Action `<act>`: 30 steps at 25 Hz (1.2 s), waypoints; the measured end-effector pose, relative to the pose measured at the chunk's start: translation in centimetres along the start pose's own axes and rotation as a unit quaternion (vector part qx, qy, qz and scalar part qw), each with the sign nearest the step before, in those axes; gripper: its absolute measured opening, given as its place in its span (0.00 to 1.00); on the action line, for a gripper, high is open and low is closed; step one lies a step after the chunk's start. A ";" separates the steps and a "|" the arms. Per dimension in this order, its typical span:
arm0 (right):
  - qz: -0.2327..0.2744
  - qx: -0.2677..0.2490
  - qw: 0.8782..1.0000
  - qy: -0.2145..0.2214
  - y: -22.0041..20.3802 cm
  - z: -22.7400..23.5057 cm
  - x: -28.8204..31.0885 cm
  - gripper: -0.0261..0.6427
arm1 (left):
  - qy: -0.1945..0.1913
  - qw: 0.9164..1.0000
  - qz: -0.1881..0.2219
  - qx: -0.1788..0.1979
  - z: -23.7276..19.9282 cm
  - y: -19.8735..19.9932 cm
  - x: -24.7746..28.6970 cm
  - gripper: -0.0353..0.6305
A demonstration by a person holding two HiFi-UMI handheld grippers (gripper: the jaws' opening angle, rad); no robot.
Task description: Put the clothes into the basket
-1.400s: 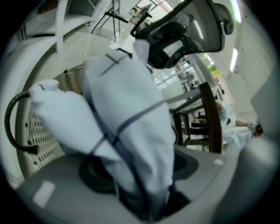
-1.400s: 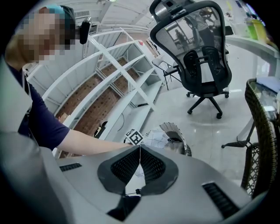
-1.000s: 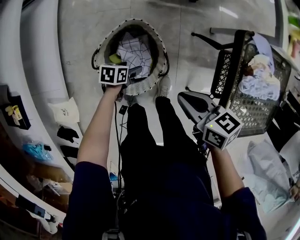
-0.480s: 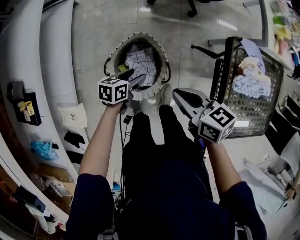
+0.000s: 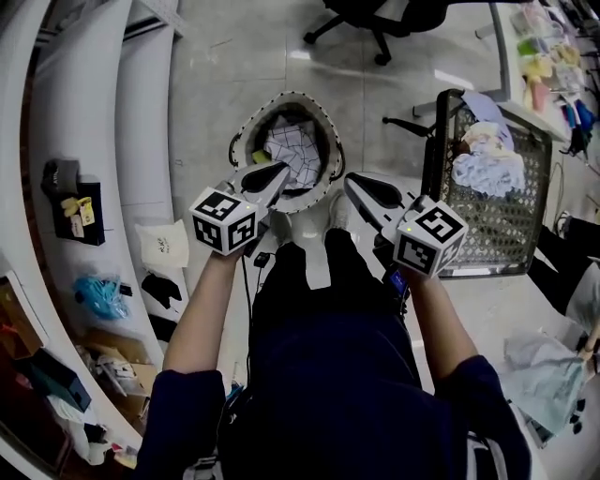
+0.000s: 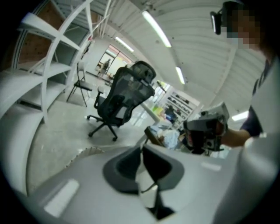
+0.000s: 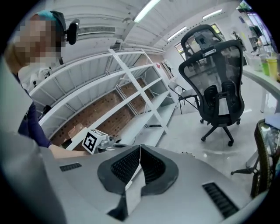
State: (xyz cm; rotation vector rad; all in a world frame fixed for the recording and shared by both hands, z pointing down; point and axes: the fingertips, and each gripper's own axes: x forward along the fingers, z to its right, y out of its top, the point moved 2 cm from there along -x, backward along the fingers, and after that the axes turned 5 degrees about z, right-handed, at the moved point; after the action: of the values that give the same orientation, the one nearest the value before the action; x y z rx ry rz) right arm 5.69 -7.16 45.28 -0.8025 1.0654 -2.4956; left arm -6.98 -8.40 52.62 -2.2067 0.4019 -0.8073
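A round woven basket stands on the floor ahead of my feet. A white checked cloth and a small yellow-green piece lie inside it. My left gripper hovers over the basket's near rim. Its jaws are closing, and in the left gripper view the pads meet with nothing between them. My right gripper is held beside it, to the right of the basket. It is shut and empty, as the right gripper view shows. More clothes fill a black wire basket at the right.
A black office chair stands beyond the woven basket, also seen as the chair in the right gripper view. White shelving runs along the left with clutter beneath. A light garment lies on the floor at the lower right.
The left gripper has lifted out of the woven basket and its jaws have come together. The right gripper has risen too and moved nearer the left one.
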 end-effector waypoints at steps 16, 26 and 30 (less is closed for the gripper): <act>0.072 -0.088 0.992 0.055 7.8 -8.3 -3.4 0.05 | -0.034 0.986 0.113 0.120 11.8 10.5 -10.3 0.06; 0.095 -0.130 0.984 0.077 9.9 -12.5 -4.6 0.05 | -0.040 0.977 0.147 0.152 14.7 13.4 -13.8 0.06; 0.101 -0.139 0.982 0.081 10.2 -13.6 -4.8 0.05 | -0.043 0.973 0.154 0.166 15.5 14.0 -14.7 0.06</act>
State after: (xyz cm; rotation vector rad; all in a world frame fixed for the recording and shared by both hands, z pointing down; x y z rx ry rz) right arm 1.93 -4.11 28.28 -0.5340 1.4974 -2.3007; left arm -8.37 -2.19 27.89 -1.8049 0.5119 -0.5607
